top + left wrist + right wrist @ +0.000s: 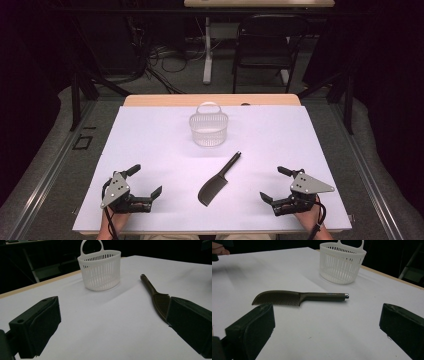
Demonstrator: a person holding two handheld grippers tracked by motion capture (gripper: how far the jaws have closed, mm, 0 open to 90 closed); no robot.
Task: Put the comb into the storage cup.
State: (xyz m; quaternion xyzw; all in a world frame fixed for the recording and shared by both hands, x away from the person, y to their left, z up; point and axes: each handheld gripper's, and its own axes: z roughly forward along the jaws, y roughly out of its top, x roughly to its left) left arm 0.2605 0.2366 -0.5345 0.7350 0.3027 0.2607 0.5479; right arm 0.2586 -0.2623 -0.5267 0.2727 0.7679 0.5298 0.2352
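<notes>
On the white bench (pixel 150 150) both the left tool (pixel 148 181) and right tool (pixel 270 184) rest open near the front edge, nothing grasped yet; next probably one must reach the comb (pixel 217 182) lying before the basket (pixel 208 128).

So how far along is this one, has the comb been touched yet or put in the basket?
Nothing looks done yet: the dark comb lies flat on the white table, apart from the white basket, which looks empty. Nothing is in hand: the left gripper and right gripper both sit open near the front edge, either side of the comb. Any pickup and placing is still to come.
</notes>
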